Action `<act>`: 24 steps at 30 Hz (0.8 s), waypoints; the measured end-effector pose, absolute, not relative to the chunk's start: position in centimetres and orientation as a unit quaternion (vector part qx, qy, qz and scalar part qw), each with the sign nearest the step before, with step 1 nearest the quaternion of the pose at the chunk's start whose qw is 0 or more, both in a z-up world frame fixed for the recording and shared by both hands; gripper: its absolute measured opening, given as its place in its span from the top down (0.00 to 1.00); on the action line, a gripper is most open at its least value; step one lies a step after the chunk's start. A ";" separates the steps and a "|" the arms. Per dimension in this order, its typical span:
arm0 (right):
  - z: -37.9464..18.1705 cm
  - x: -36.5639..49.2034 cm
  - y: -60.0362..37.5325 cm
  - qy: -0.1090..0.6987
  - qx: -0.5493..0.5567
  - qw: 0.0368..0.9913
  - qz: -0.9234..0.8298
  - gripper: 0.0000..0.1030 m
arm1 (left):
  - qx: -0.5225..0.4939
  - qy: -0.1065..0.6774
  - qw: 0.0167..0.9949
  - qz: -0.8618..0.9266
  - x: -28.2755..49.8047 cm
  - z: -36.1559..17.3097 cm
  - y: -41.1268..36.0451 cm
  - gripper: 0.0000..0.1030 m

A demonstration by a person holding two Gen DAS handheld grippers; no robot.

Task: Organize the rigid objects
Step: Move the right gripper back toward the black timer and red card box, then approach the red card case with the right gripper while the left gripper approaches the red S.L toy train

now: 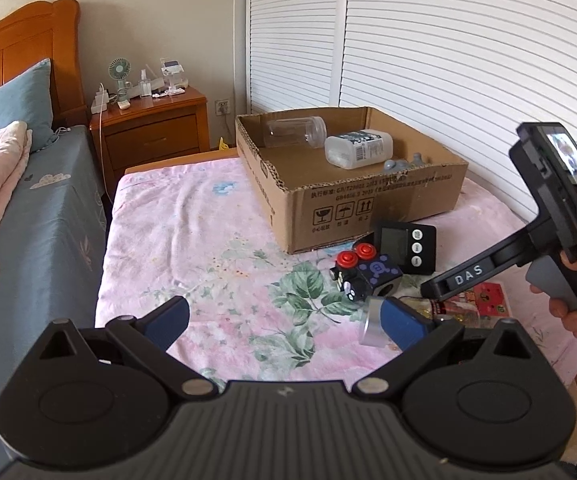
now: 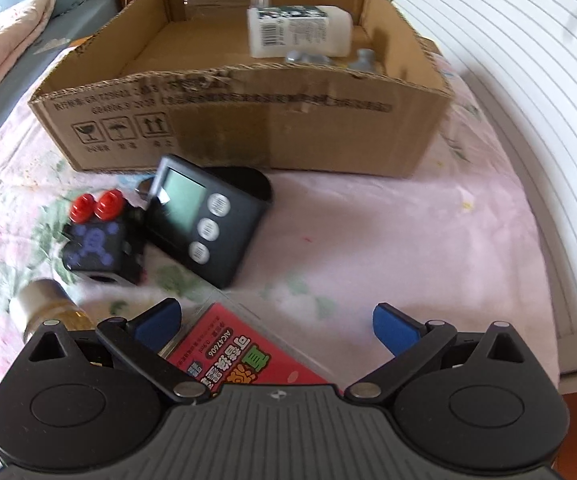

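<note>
Left wrist view: the left gripper (image 1: 284, 322) is hanging wide open, holding nothing, over the floral sheet (image 1: 208, 240). The cardboard box (image 1: 368, 204) is already holding a clear jar (image 1: 296, 132) and a white bottle (image 1: 358, 148). The right gripper (image 1: 432, 289) is dipping toward the loose pile beside the box.

Right wrist view: the right gripper (image 2: 276, 326) is spread wide, empty, straddling the red packet (image 2: 244, 352). The black timer (image 2: 204, 216) and fidget cube (image 2: 96, 248) are sitting just ahead. Risk: the flat packet (thin, on soft bedding) is likely to slip, or the fingers snag the sheet.
</note>
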State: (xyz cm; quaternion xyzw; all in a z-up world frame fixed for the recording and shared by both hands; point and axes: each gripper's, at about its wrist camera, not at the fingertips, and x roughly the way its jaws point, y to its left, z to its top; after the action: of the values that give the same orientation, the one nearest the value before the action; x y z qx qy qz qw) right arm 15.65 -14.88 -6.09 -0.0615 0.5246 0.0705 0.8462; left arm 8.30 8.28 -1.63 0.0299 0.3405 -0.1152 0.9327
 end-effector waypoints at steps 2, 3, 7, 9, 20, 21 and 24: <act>-6.1 15.1 -15.7 0.524 -0.063 0.847 0.067 0.00 | 0.030 0.342 0.931 -0.121 8.1 -1.6 8.0 0.02; -6.0 14.7 -16.1 0.523 -0.064 0.847 0.066 0.00 | 0.030 0.342 0.931 -0.125 8.0 -1.5 7.9 0.02; -6.0 13.5 -17.8 0.520 -0.055 0.850 0.067 0.00 | 0.035 0.342 0.928 -0.145 7.5 -1.2 6.9 0.02; -6.1 12.9 -18.3 0.512 -0.055 0.854 0.069 0.00 | 0.040 0.343 0.925 -0.159 7.1 -1.0 6.1 0.02; -6.4 10.2 -20.7 0.489 -0.053 0.867 0.073 0.00 | 0.091 0.367 0.899 -0.220 5.9 -3.1 -0.1 0.02; -6.6 10.1 -21.0 0.488 -0.053 0.868 0.073 0.00 | 0.092 0.372 0.898 -0.218 6.0 -3.5 -0.4 0.02; -6.6 9.4 -21.4 0.484 -0.053 0.871 0.074 0.00 | 0.087 0.382 0.897 -0.208 6.2 -4.2 -0.8 0.02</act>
State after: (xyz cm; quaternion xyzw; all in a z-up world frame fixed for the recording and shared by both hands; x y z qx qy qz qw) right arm 9.42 -21.45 -6.65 -0.0525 0.4837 0.0740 0.8705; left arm 6.24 -0.81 -4.20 0.0869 0.3815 -0.2077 0.8965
